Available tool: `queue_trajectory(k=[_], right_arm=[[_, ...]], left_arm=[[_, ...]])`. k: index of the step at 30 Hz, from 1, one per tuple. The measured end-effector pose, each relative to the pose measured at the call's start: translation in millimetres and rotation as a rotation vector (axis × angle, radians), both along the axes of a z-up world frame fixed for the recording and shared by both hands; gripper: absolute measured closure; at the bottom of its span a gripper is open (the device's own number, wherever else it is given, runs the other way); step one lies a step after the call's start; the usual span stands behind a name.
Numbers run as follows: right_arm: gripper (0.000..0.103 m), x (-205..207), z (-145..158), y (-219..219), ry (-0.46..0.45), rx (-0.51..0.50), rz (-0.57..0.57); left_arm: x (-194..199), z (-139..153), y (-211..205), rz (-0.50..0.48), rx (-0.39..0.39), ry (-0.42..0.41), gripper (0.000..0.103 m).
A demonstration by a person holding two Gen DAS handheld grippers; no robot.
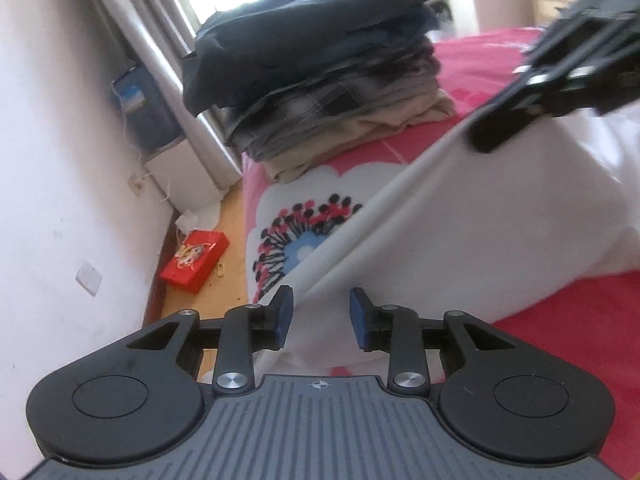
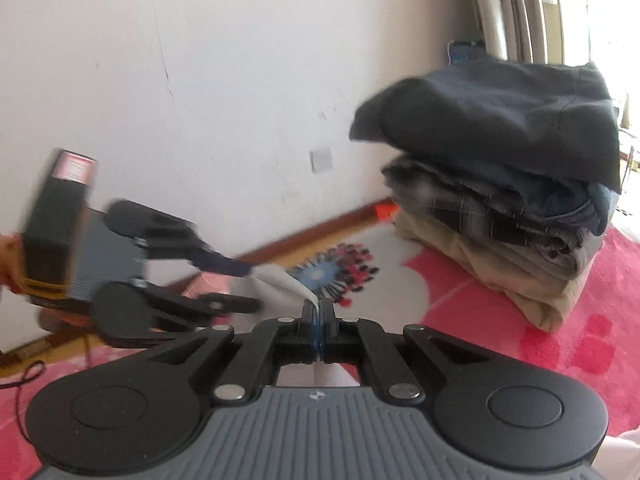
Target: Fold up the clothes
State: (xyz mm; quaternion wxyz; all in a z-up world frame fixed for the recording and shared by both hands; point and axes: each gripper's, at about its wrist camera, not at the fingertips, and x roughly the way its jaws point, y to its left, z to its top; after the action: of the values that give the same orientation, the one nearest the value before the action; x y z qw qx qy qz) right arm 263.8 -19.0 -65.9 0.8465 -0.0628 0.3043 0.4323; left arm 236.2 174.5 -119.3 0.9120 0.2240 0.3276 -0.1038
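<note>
The right claw [image 2: 316,312] is pinching the white cloth's [image 1: 460,208] edge while the left claw [image 1: 321,316], parted around it at 6 o'clock, is gripping nothing; stretched over the bed [image 1: 568,340], this light, limp fabric likely handles best by its corners

A: Your right tongs [image 1: 496,130] smear with blur in the left view, the body cut by the frame's edge.

B: And your left tongs [image 2: 240,284]?

A: Blurred too. The cloth [image 2: 286,280] hides their tips; your hand [image 2: 10,260] is cropped.
</note>
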Motion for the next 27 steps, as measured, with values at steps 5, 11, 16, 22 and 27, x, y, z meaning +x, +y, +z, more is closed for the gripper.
queue_trajectory(k=[5, 11, 16, 22, 27], right_arm=[[0.102, -10.6, 1.8, -4.2, -0.032, -0.010, 0.021], [0.102, -10.8, -6.4, -8.4, -0.040, -0.035, 0.022], [0.102, -18.9, -7.5, -8.6, -0.058, -0.043, 0.057], [0.102, -27.8, -3.6, -5.4, -0.062, -0.036, 0.080], [0.102, -33.7, -1.1, -2.4, -0.072, -0.034, 0.111]], left_arm=[[6.6, 0.9, 4.4, 0.036, -0.002, 0.002, 0.072], [-15.0, 27.6, 18.4, -0.015, -0.104, 0.033, 0.068], [-14.9, 29.8, 13.0, -0.014, -0.098, 0.016, 0.068], [-6.7, 10.7, -0.7, -0.032, -0.026, 0.030, 0.068], [1.6, 3.6, 2.7, 0.024, 0.000, 0.002, 0.068]])
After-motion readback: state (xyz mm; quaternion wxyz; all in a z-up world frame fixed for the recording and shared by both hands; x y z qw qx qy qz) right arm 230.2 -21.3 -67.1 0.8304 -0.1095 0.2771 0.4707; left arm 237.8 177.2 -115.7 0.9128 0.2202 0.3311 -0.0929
